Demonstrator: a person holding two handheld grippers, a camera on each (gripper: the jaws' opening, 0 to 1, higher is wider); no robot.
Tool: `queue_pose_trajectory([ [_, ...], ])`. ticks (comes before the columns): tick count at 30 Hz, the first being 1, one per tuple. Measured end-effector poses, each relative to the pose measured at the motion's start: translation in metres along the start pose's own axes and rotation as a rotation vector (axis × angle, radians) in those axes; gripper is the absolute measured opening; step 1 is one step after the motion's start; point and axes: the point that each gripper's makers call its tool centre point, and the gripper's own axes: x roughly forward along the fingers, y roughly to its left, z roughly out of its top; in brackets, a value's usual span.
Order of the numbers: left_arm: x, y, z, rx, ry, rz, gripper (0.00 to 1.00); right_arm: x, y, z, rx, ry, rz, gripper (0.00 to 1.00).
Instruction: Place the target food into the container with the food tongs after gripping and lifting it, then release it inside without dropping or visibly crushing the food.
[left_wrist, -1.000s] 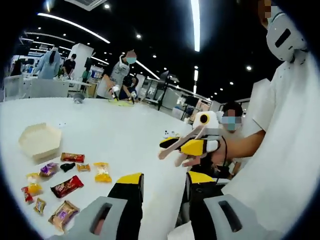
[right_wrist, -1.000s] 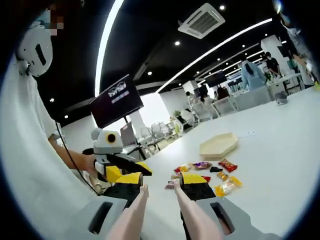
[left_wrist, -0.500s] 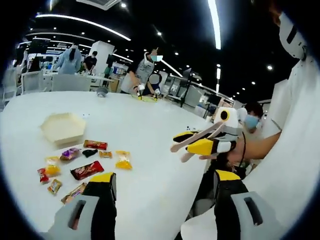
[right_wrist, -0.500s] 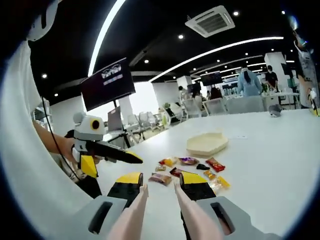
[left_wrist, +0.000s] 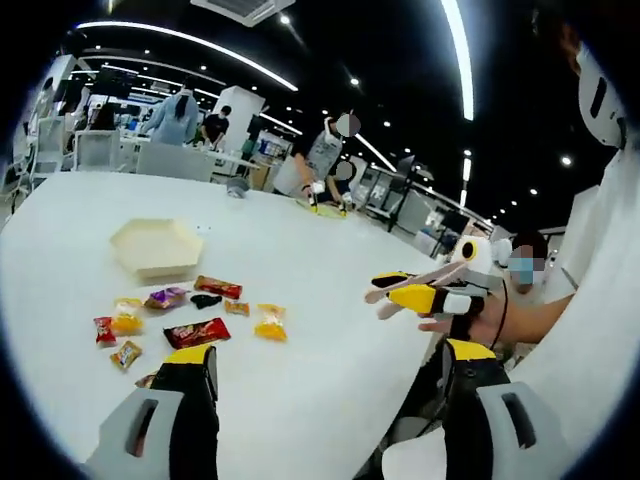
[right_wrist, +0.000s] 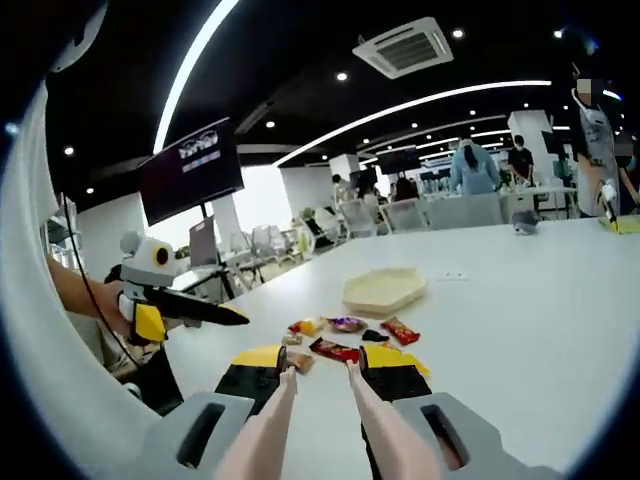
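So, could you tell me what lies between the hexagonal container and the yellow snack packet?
In the left gripper view, the red packet lies between the container and yellow packet.

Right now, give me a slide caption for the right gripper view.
Tongs held above wrapped snacks beside an empty hexagonal container on a white table.

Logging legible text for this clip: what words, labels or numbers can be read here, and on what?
None can be read.
Screen: pale lettering, too blurred to read.
Red wrapper: print too small to read.
Other wrappers: print too small to read.
Container: no text seen.
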Motion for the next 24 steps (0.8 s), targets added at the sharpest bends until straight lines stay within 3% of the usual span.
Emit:
queue_pose_trajectory([
  [7,0.0,0.0,-0.006,0.009,0.027,-0.007,0.99,0.0,-0.008,0.001,0.017,-0.017,-0.06,0.28],
  [13,0.002,0.017,0.007,0.041,0.005,-0.004,0.99,0.004,-0.003,0.005,0.027,0.005,-0.077,0.28],
  [16,0.009,0.018,-0.001,0.084,0.054,-0.03,0.99,0.009,-0.006,0.009,0.027,0.023,-0.102,0.28],
  [24,0.018,0.012,0.004,0.036,0.035,-0.11,0.99,0.018,-0.006,0.029,0.048,0.013,-0.157,0.28],
])
